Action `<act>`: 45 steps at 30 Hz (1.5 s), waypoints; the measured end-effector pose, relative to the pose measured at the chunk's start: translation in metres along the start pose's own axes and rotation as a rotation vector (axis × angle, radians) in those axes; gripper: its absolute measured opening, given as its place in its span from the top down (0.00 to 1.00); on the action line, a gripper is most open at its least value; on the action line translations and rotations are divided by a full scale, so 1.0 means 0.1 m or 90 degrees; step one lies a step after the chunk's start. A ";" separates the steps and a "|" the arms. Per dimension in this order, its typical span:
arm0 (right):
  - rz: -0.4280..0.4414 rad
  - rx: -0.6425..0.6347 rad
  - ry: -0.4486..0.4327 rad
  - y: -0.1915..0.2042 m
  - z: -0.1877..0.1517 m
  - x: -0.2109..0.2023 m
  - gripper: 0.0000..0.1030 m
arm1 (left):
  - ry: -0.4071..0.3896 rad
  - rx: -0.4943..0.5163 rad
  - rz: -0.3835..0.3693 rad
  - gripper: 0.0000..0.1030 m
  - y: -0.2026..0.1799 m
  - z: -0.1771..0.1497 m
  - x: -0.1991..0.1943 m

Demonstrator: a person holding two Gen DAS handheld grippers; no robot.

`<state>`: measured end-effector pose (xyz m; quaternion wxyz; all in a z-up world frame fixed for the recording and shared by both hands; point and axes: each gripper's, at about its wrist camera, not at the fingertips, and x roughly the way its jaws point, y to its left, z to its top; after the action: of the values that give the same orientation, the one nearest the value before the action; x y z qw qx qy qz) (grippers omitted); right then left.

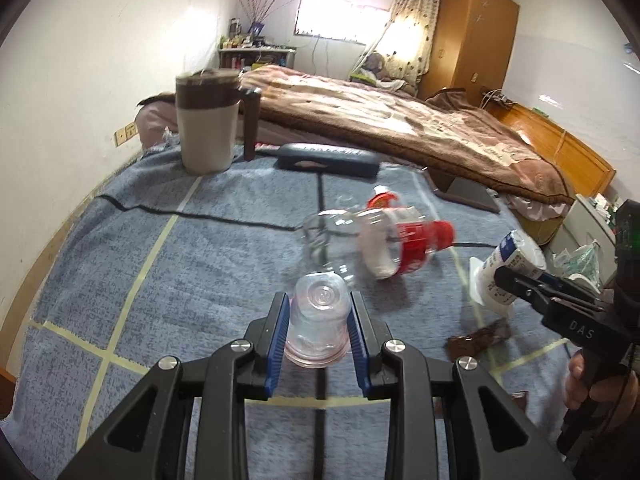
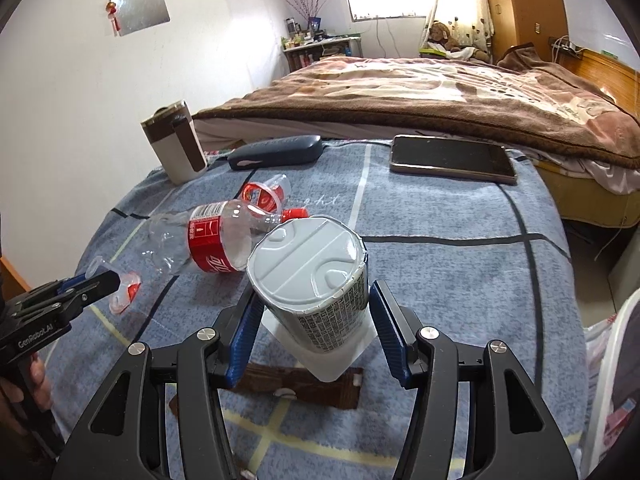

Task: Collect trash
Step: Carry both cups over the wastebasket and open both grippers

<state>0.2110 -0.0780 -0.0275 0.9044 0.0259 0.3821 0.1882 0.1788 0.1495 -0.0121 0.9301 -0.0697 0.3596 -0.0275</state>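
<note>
Left tongs (image 1: 319,334) grip a small clear plastic cup (image 1: 318,322) between the blue pads, bottom end facing away, held above the blue cloth on the counter (image 1: 160,264). Right tongs (image 2: 312,334) clamp a white printed yogurt cup (image 2: 316,280), tilted, its grey bottom toward the far side. Below the yogurt cup a brown wrapper (image 2: 304,386) lies flat on the cloth. Mid-counter: an empty clear bottle (image 2: 208,236) with red label and red cap lies on its side; just behind it a small cup with a red lid (image 2: 264,194), also tipped over. Farther back: a dark glasses case (image 2: 276,152), a phone (image 2: 452,158), a brown-and-white mug (image 2: 176,148). Beyond the counter, a bed (image 2: 420,88) with a brown blanket.
</note>
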 end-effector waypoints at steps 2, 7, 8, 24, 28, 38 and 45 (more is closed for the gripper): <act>-0.002 0.003 -0.006 -0.03 -0.01 -0.07 0.45 | -0.007 0.007 -0.004 0.70 -0.06 0.02 -0.06; -0.007 0.014 -0.023 -0.11 -0.02 -0.24 0.45 | -0.016 0.027 -0.021 0.70 -0.26 0.04 -0.17; -0.011 0.016 -0.025 -0.13 -0.03 -0.28 0.45 | -0.018 0.031 -0.024 0.70 -0.30 0.04 -0.18; -0.048 0.053 -0.082 -0.56 -0.15 -0.92 0.45 | -0.028 0.098 -0.094 0.70 -1.11 0.03 -0.35; -0.063 0.062 -0.091 -0.70 -0.19 -1.06 0.45 | -0.029 0.111 -0.111 0.70 -1.33 0.02 -0.36; -0.113 0.099 -0.109 -1.09 -0.32 -1.41 0.45 | -0.020 0.166 -0.169 0.70 -2.04 -0.08 -0.34; -0.152 0.128 -0.115 -1.39 -0.44 -1.59 0.45 | -0.005 0.203 -0.216 0.70 -2.52 -0.16 -0.30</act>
<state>0.1235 -0.2686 0.0229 0.9437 0.0874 0.3167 0.0377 0.1453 -0.0988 0.0341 0.9128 0.0182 0.3303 -0.2397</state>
